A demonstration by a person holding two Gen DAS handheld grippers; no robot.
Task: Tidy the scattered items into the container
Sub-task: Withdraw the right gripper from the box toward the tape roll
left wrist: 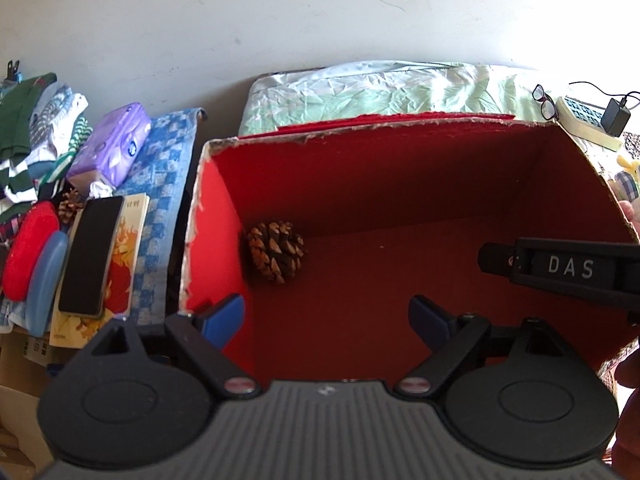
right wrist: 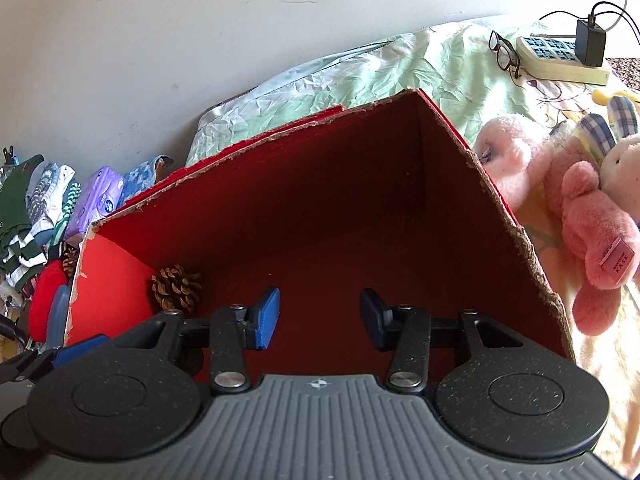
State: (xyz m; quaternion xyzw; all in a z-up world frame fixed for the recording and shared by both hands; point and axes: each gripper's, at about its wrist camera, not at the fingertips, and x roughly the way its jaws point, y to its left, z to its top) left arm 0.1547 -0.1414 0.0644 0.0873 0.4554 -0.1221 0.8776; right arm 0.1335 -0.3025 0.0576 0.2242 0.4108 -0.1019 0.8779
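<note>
Both the left gripper (left wrist: 326,320) and right gripper (right wrist: 318,318) hang wide open and empty over the red box (left wrist: 400,152); a second pinecone (left wrist: 71,205) lies left of it, nearer the left gripper.

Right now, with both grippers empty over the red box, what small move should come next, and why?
Probably swing the left gripper left, out over the box wall, toward the second pine cone beside the tissue pack. Only one pine cone lies in the red box, both grippers' fingers are open and empty, and that clutter sits on the left.
</note>
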